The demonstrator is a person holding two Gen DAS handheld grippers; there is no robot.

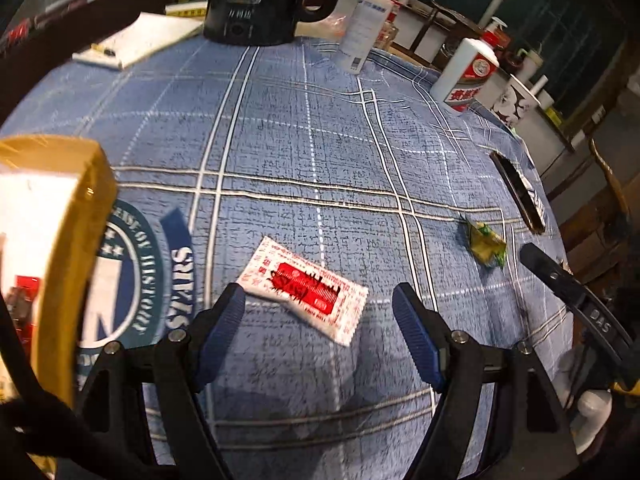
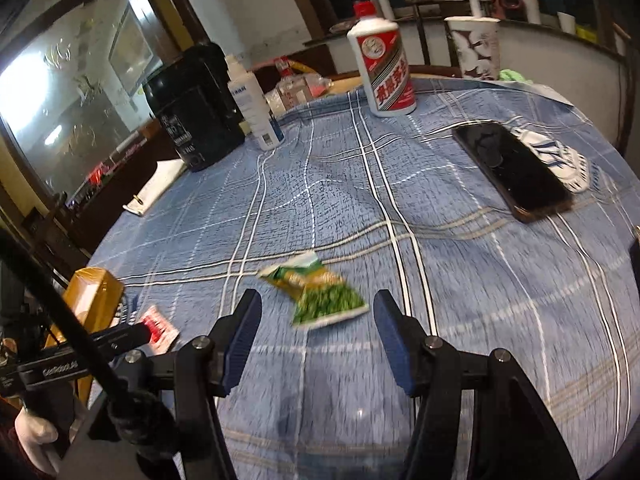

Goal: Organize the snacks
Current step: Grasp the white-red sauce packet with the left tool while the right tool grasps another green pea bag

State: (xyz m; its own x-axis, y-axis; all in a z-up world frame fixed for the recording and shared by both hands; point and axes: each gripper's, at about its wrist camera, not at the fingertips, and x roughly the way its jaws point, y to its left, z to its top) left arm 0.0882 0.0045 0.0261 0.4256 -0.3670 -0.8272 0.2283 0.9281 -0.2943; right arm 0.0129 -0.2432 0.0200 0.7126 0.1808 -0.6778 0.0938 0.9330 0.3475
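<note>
A white and red snack packet [image 1: 306,288] lies flat on the blue plaid tablecloth, just ahead of my open left gripper [image 1: 320,306], between its fingertips. It also shows in the right wrist view [image 2: 160,326], partly behind the left gripper's finger. A green and yellow snack packet [image 2: 320,296] lies just ahead of my open right gripper [image 2: 318,312]; in the left wrist view [image 1: 486,244] it is at the right. A yellow-edged box [image 1: 68,240] stands at the left, with red packaging showing inside; it also shows in the right wrist view [image 2: 94,296].
A black phone [image 2: 512,168] lies at the right on a white and blue cloth [image 2: 568,160]. A white and red bottle [image 2: 384,64], a white spray bottle [image 2: 256,108], a black jug [image 2: 192,108] and a notepad [image 2: 156,186] stand along the far edge.
</note>
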